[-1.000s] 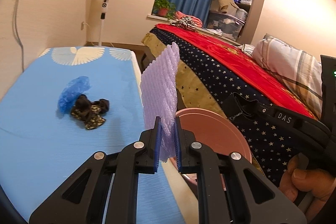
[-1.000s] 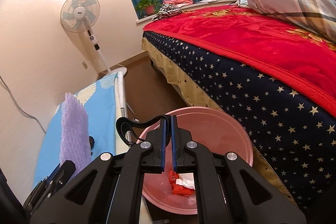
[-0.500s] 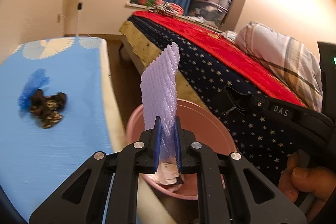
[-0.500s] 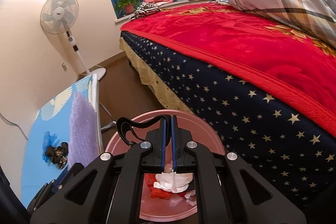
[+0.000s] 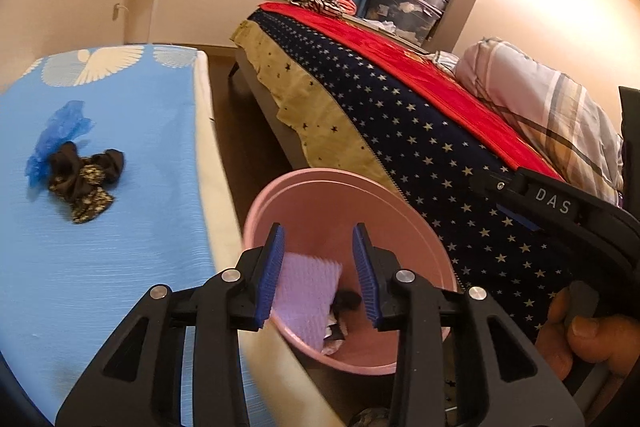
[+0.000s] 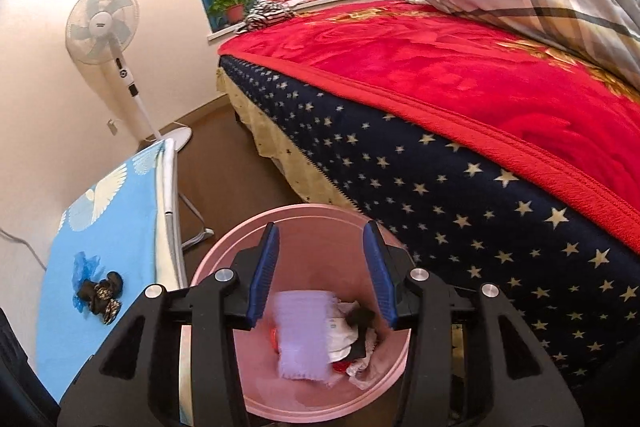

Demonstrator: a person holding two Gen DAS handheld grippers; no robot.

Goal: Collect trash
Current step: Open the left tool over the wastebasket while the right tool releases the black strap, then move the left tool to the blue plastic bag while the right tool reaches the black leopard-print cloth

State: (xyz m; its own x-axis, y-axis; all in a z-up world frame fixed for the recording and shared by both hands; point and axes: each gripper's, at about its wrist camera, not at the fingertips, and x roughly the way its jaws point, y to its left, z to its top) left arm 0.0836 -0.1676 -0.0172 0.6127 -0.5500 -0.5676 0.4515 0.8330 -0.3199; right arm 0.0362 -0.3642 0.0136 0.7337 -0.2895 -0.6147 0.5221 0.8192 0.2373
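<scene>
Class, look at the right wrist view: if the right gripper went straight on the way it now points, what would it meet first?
Most likely the purple foam sheet lying on the trash inside the pink bin. The right gripper is open above it; depth is unclear.

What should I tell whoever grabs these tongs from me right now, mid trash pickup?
Left tongs: open, empty, over the pink bin.
Right tongs: open, empty, also over the bin.
Done: the purple foam sheet lies in the bin on top of crumpled paper and red scraps.
Left: a blue plastic wad and a dark crumpled bundle touching it sit on the blue-covered table. Probably collect those next and drop them in the bin.
</scene>
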